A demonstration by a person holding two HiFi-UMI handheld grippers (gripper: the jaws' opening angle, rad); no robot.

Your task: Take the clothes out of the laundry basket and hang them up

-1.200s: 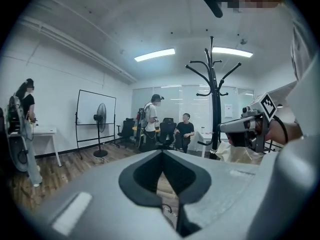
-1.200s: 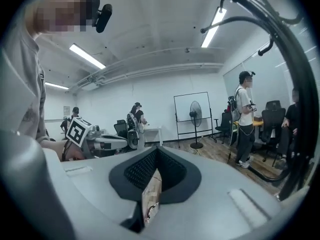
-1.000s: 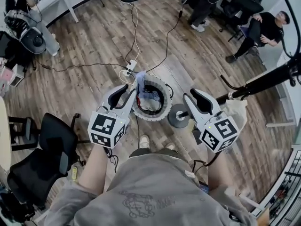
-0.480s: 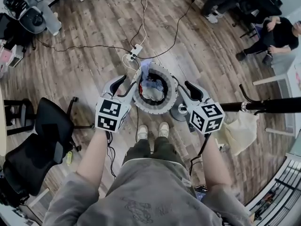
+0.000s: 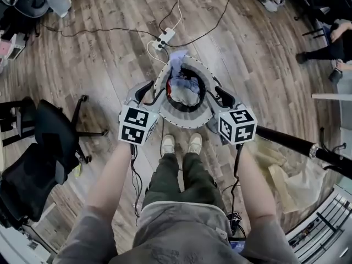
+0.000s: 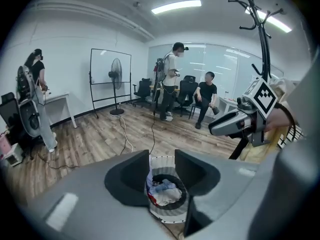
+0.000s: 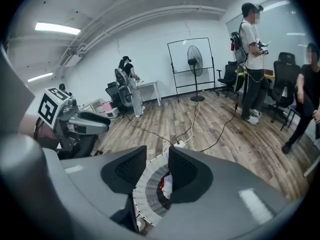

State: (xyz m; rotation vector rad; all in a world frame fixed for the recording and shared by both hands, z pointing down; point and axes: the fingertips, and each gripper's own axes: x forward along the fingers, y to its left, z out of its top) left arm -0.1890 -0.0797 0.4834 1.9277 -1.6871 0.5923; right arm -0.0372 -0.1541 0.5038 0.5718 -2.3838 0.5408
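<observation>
A round white-and-grey laundry basket [image 5: 190,117] stands on the wood floor just beyond the person's shoes. Inside lie crumpled clothes [image 5: 184,87] in blue, white and red, and a bluish piece hangs over the far rim. My left gripper [image 5: 149,90] hovers at the basket's left rim, open, with nothing between its pads. My right gripper [image 5: 219,95] hovers at the right rim; its jaws have just been opening and hold nothing. In the left gripper view the clothes [image 6: 164,190] show through the gap. In the right gripper view the basket's rim [image 7: 145,196] shows between the jaws.
A black coat-rack pole [image 5: 297,145] slants across the right, with beige cloth [image 5: 286,175] on the floor below it. A power strip [image 5: 165,36] and cables lie beyond the basket. A black office chair [image 5: 38,158] stands to the left. People sit and stand at the room's edges.
Both grippers have come down and forward to either side of the basket's rim. The right jaws stand wider apart. The head view has tilted further down.
</observation>
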